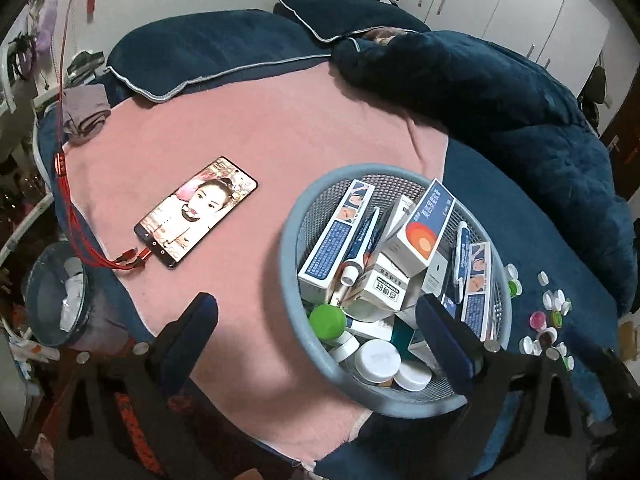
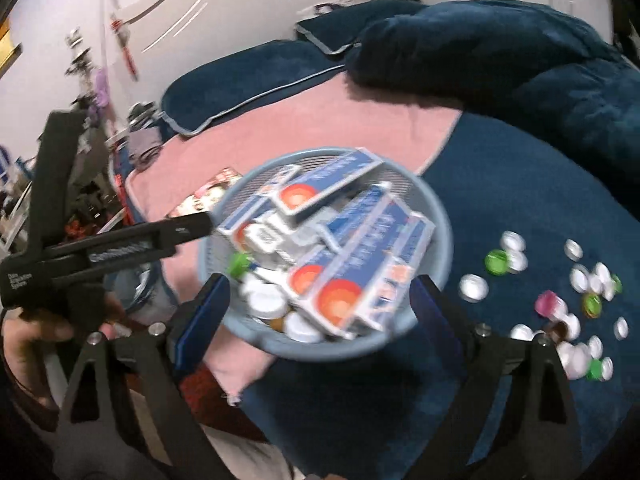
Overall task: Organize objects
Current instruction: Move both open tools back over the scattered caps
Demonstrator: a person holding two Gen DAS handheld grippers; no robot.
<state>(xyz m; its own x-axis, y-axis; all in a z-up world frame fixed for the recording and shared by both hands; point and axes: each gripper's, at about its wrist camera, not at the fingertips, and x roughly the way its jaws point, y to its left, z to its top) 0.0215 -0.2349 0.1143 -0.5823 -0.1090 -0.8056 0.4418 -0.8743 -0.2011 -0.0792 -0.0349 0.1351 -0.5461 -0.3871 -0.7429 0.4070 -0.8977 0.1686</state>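
The mesh basket [image 1: 298, 236] on the bed at about four o'clock from the phone [image 1: 196, 212] already held boxes and jars, while loose caps [image 2: 580, 300] lay at its three o'clock, both the left gripper [image 1: 316, 320] and right gripper [image 2: 320, 300] gaping wide, empty.

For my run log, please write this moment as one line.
scene: bed | basket: full of boxes, jars | left gripper: open, over basket rim | right gripper: open, near basket | caps: loose on blanket
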